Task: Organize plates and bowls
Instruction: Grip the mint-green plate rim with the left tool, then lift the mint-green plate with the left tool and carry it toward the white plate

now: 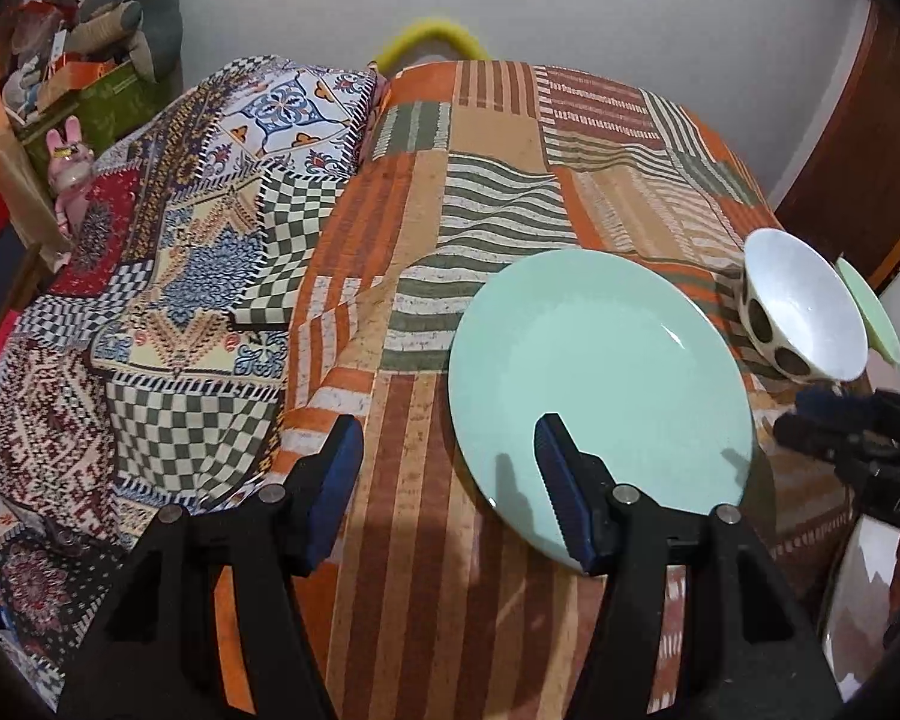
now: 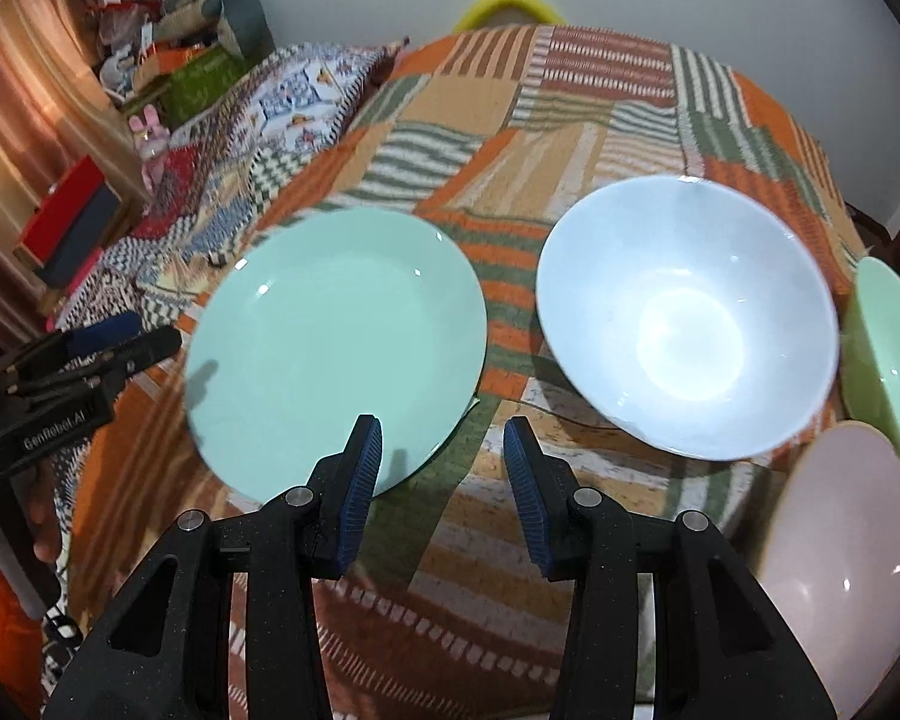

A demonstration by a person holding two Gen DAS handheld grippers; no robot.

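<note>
Both tongs stand apart, holding nothing. The left tongs hover beside the mint plate. The right tongs hang between that plate and the white bowl.

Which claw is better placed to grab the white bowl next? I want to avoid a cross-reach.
Probably the right claw: the white bowl lies just ahead of it, slightly right. The left claw sits over the teal plate, farther off.

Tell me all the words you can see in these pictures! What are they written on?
"GenRobot.AI": white letters on the black body of the left gripper, seen from the right wrist camera.
White letters on the right gripper, seen from the left wrist camera: cut off at the edge and too blurred to read.
Boxes on the shelf: print too small to read.
</note>
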